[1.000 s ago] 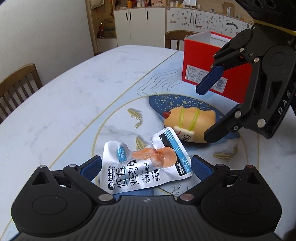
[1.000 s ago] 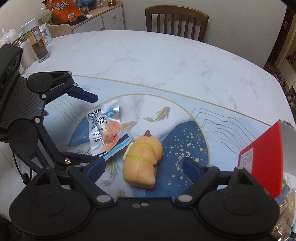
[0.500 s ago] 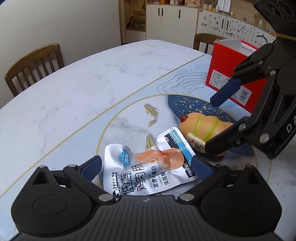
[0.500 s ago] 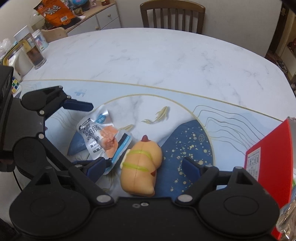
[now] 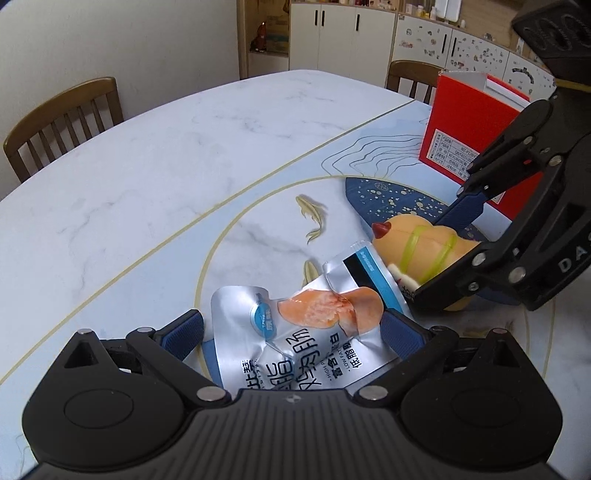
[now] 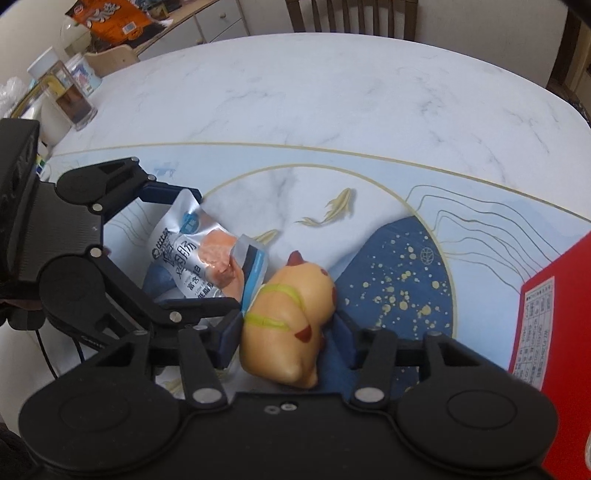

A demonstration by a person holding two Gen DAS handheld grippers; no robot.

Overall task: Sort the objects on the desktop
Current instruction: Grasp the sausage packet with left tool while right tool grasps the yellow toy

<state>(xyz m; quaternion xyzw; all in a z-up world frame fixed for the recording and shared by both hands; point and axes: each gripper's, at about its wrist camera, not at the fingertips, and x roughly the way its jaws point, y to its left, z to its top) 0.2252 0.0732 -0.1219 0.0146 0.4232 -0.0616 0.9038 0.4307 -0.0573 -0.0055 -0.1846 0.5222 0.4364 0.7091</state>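
A silver snack pouch with an orange sausage picture lies buckled on the table between the blue pads of my left gripper, which is open around it. From the right wrist view the pouch shows inside the left gripper, one corner curled up. A tan squishy animal toy with a green band rests on the dark blue print. My right gripper straddles it with jaws closing, pads meeting its sides. The left wrist view shows the toy between the right gripper fingers.
A red open-top box stands just beyond the toy, also seen as the red box at right. Wooden chairs ring the marble table. A glass jar and an orange snack bag sit at the far left.
My right gripper has come down over the toy and its jaws have narrowed onto it. The pouch has buckled, its near corner lifting against the toy. The left gripper stayed put, rolling slightly.
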